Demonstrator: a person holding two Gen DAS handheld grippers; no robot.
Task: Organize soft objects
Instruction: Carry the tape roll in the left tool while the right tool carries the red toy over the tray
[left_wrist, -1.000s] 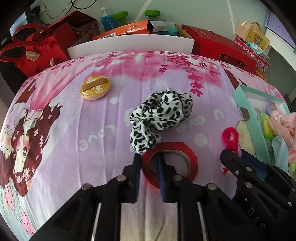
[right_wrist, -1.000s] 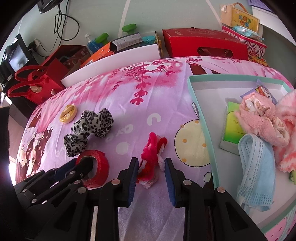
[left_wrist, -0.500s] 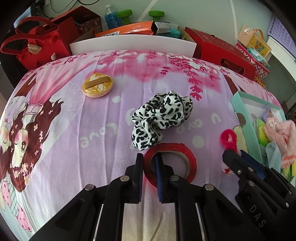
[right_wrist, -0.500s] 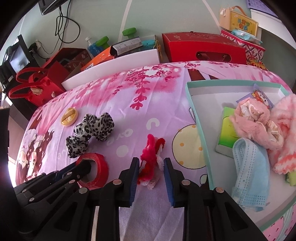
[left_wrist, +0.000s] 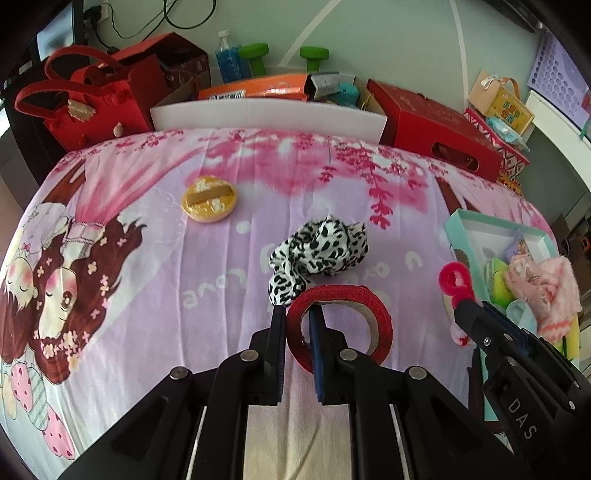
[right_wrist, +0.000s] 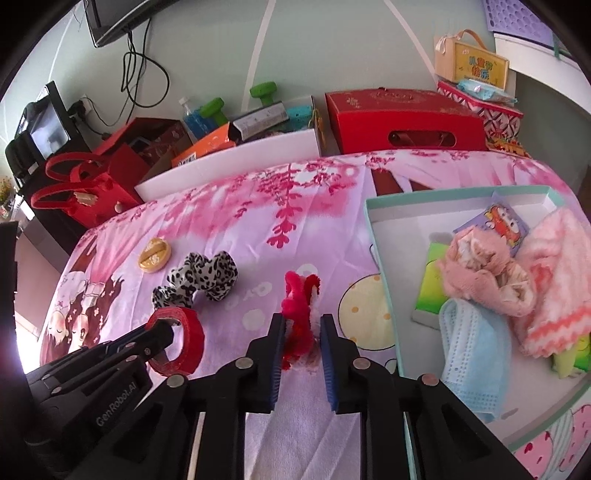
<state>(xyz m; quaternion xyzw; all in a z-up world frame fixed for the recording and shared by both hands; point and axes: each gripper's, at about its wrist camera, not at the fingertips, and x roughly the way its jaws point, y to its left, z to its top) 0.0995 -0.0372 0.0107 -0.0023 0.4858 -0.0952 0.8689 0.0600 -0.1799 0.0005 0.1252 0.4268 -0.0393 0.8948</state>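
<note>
A bed, or a desk under a pink and lilac cartoon sheet (left_wrist: 155, 258), seen from two hand-held claws pointing down at it. The left claw (left_wrist: 297, 325) is clamped on the wall of a red tape roll (left_wrist: 343, 317), one finger inside the ring and one outside, and the roll looks tipped up off the sheet. The right claw (right_wrist: 303, 332) is closing around a fuzzy red hair tie (right_wrist: 299, 306) that stands between its fingers, likely to carry it away. To the right lies a teal-rimmed box (right_wrist: 384, 280), already holding pink fluffy cloths (right_wrist: 487, 273) and a blue face mask (right_wrist: 469, 350); it seems to be the place for soft things. A leopard-print scrunchie (left_wrist: 317, 251) and a round yellow powder puff (left_wrist: 208, 199) wait farther off on the sheet.
</note>
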